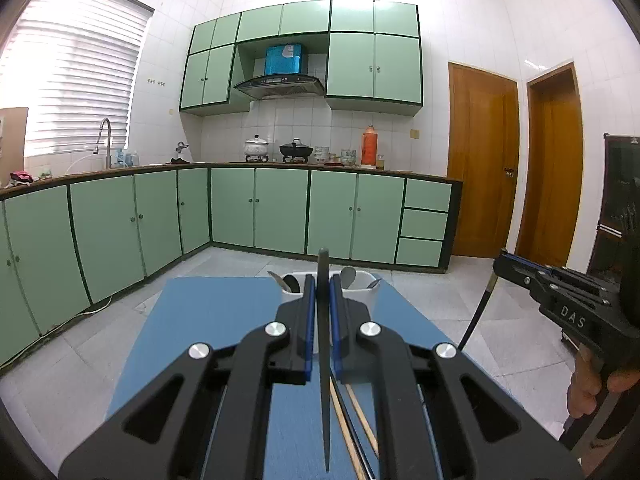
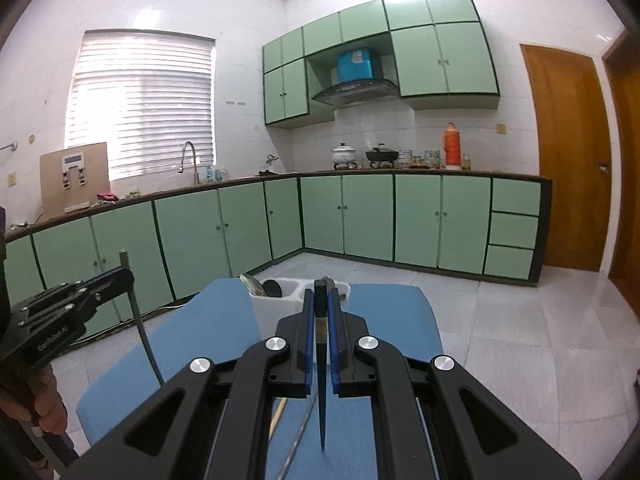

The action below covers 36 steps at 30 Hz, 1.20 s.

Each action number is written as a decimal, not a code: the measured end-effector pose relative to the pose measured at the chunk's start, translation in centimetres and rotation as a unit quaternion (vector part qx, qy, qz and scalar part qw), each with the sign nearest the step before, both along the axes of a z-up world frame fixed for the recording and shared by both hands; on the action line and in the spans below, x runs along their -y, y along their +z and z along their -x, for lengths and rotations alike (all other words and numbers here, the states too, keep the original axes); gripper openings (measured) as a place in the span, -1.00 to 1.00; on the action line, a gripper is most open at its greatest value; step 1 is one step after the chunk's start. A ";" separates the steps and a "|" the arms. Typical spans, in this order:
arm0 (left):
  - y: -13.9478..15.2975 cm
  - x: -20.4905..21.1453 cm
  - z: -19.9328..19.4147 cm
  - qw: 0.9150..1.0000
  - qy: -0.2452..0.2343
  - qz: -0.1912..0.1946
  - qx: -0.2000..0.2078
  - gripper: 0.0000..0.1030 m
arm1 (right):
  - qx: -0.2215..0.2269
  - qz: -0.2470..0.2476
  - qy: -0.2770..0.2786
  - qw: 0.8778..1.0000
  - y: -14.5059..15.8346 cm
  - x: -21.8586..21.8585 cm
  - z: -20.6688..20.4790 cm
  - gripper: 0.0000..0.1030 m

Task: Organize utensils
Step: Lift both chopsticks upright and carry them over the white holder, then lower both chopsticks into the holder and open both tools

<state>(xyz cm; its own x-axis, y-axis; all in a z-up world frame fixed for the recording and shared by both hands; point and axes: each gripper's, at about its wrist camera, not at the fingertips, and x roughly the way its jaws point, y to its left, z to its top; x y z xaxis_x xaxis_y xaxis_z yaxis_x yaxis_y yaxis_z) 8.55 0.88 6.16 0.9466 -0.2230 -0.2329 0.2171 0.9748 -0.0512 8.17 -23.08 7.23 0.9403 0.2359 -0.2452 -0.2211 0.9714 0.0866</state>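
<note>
Left gripper clamped on a dark chopstick, held upright, tip pointing down over the blue table; right gripper closed likewise on a second dark chopstick, tip just above the tabletop; white utensil holder at the table's far edge, spoons standing inside; loose wooden chopsticks lying flat on the table beneath the left gripper.

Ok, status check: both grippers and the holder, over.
Left gripper shut on a dark chopstick. Right gripper shut on another chopstick. White utensil holder ahead on blue table, spoons inside. Path clear.
</note>
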 end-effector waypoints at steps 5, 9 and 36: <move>0.9 -0.2 -0.5 1.000 0.000 0.005 0.009 -0.88 | 0.007 0.001 0.014 1.000 1.2 -0.5 -1.1 -0.87; 1.8 -0.2 -1.4 1.000 -0.003 0.011 0.020 -0.88 | 0.011 -0.004 0.019 1.000 2.2 -0.9 -2.1 -0.87; 8.6 1.1 -12.0 0.993 0.029 0.042 0.107 -0.88 | 0.085 -0.037 -0.010 0.996 10.1 -1.3 -11.5 -0.87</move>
